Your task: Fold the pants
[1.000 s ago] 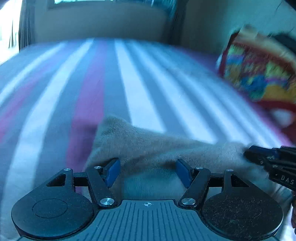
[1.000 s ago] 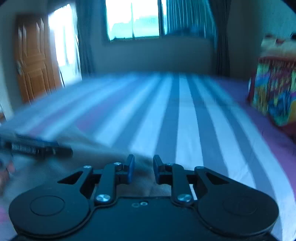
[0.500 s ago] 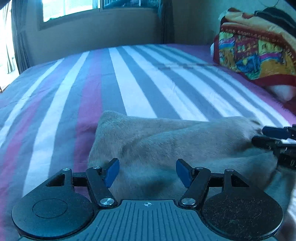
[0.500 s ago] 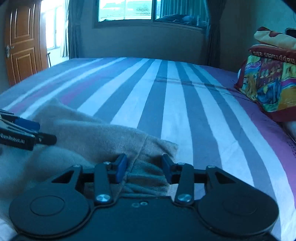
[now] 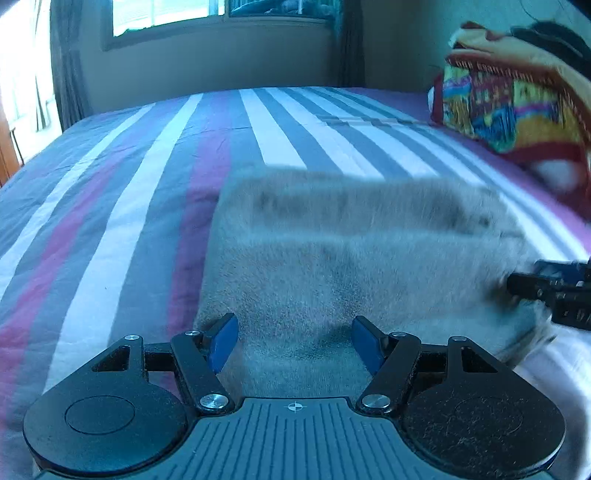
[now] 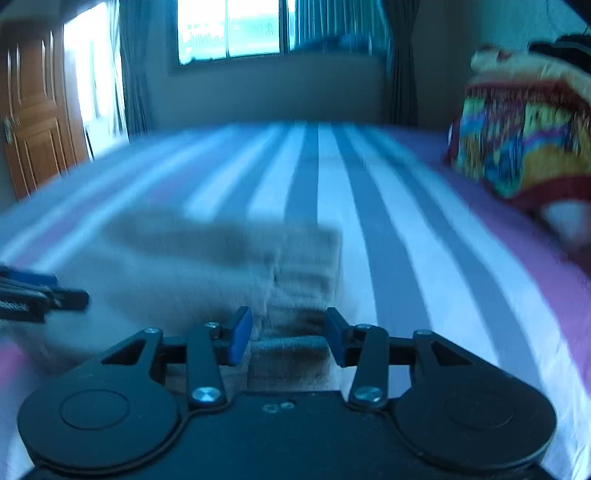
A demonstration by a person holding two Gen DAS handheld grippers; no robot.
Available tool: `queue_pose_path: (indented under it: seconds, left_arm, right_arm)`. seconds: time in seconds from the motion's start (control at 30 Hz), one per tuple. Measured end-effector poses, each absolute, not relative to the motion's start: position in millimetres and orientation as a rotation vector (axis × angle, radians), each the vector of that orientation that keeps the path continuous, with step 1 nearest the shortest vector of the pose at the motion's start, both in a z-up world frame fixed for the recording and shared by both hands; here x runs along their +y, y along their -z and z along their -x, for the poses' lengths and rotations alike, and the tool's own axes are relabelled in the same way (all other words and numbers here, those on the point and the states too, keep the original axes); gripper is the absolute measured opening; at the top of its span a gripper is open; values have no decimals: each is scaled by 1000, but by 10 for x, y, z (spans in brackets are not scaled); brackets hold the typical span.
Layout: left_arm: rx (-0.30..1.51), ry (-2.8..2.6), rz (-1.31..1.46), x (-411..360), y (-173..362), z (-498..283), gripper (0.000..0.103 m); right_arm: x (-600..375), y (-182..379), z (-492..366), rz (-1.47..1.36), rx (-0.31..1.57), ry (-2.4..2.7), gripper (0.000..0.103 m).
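1. The pants (image 5: 351,266) are a grey fuzzy bundle lying on the bed (image 5: 129,192), on its striped sheet (white, grey and purple-pink stripes). They sit on the near part of the bed, right in front of both cameras.

2. Left tool (image 5: 293,341): its blue-padded fingers (image 5: 221,343) stand wide apart with the grey fabric lying between and under them. Nothing is pinched, the pads aren't pressing on the cloth as far as I can see.

3. Right tool (image 6: 286,339): also spread apart, a bit narrower than the left one. A ribbed-looking end of the pants (cuff or waistband, can't tell which) sits in the gap between its fingers (image 6: 240,338). The cloth looks loose there, not clamped.

4. In the left view the right tool pokes in from the right edge, at the right end of the bundle. In the right view the left tool shows at the left edge, at the bundle's left end. So the two sit at opposite ends of the pants.

5. The far edge of the pants is smeared in both views, lots of motion blur, so the exact fold lines are hard to read. It looks like a roughly rectangular stack with a darker band across the top.

6. Background stuff: a colourful patterned blanket (image 5: 509,103) piled on the right side of the bed, a window (image 6: 229,29) with dark curtains on the far wall, and a wooden door (image 6: 33,122) on the left in the right view.
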State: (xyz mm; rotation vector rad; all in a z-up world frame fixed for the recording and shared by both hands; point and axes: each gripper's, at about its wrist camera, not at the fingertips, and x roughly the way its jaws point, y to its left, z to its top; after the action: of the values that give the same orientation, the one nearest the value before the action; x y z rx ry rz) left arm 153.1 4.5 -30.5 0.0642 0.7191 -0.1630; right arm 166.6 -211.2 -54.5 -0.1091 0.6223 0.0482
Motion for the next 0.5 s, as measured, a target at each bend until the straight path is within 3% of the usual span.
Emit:
queue_pose_path:
  seconds: [0.03,0.3,0.5]
  left_arm:
    - [715,163,-62,54,316,-1516,68]
    - [703,152,-75,121,166,-1311,68]
    - [698,140,-68,192,206,-1239,68]
  right_arm:
    - [-2111,582,-1697,105,640,-48,57]
    - [-2096,423,-1634,63,647,-66,55]
    - [-2088,505,-1566,57,659,-62,60]
